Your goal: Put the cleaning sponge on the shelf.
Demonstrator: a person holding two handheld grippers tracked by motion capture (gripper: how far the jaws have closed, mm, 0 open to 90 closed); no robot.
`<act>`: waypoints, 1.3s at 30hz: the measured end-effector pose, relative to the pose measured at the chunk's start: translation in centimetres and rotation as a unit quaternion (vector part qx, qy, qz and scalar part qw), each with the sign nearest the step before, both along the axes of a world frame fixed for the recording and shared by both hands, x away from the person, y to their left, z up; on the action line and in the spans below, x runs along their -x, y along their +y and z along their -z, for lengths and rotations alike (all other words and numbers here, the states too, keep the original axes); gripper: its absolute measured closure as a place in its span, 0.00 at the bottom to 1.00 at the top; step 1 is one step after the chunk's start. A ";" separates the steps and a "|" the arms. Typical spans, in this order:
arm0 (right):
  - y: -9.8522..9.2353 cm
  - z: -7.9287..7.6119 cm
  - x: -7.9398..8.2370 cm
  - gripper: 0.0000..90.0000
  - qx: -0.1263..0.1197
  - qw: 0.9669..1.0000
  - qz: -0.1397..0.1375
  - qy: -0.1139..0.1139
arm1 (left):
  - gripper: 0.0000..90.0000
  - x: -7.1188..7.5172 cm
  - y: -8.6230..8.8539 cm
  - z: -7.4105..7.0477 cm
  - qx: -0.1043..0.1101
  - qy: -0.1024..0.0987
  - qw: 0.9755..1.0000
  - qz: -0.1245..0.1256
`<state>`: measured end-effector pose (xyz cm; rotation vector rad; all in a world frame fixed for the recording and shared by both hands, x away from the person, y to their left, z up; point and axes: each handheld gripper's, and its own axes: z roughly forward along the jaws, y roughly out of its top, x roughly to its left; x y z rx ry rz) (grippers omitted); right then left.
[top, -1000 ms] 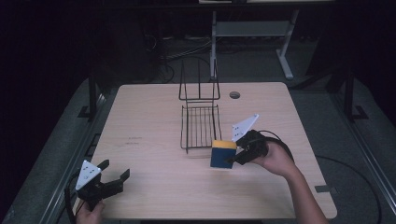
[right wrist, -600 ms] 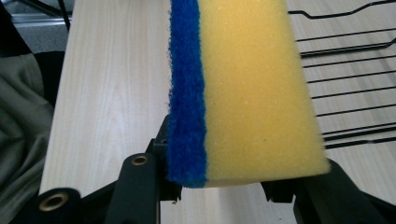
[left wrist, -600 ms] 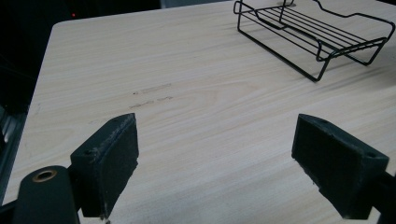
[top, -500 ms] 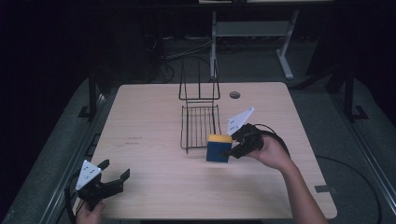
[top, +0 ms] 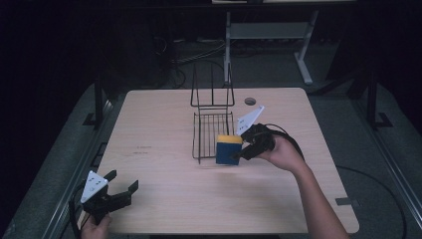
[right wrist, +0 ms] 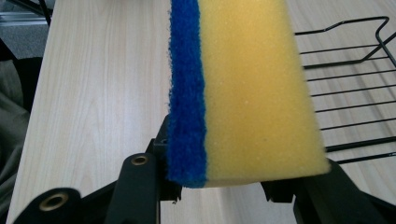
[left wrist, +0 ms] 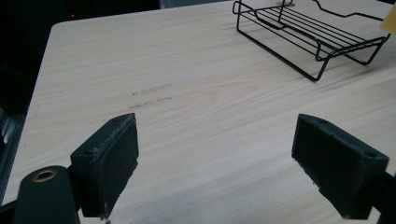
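Sponge — unbranded — clamped in right gripper beside wire rack; left gripper spread, unloaded.

Black right gripper, left gripper, grey three-cornered plates, black padded jaws, brass-ringed screw holes, trailing black cable

A pale wood tabletop stands in a dark room, grey floor around it, a white desk frame at twelve o'clock.
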<state>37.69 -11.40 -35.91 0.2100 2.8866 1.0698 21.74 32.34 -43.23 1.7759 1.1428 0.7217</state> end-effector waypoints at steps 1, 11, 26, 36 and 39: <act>0.0 0.0 0.0 0.63 0.000 1.000 0.000 0.000 | 0.16 0.0 0.0 0.0 0.000 0.000 1.000 0.000; 0.4 -0.4 -1.4 0.63 0.001 1.000 0.011 -0.001 | 0.16 -0.1 0.0 0.0 0.001 -0.001 1.000 0.001; 0.2 -1.1 -3.5 0.63 -0.008 1.000 0.020 0.003 | 0.16 0.1 -0.2 -0.1 0.005 -0.001 1.000 0.001; 0.3 -1.6 -4.8 0.63 -0.019 0.999 0.027 0.004 | 0.16 0.2 -0.1 -0.2 0.003 -0.004 1.000 0.001; 0.4 -1.6 -5.1 0.63 -0.018 0.999 0.028 0.006 | 0.16 0.1 -0.1 -0.2 0.004 -0.003 1.000 0.001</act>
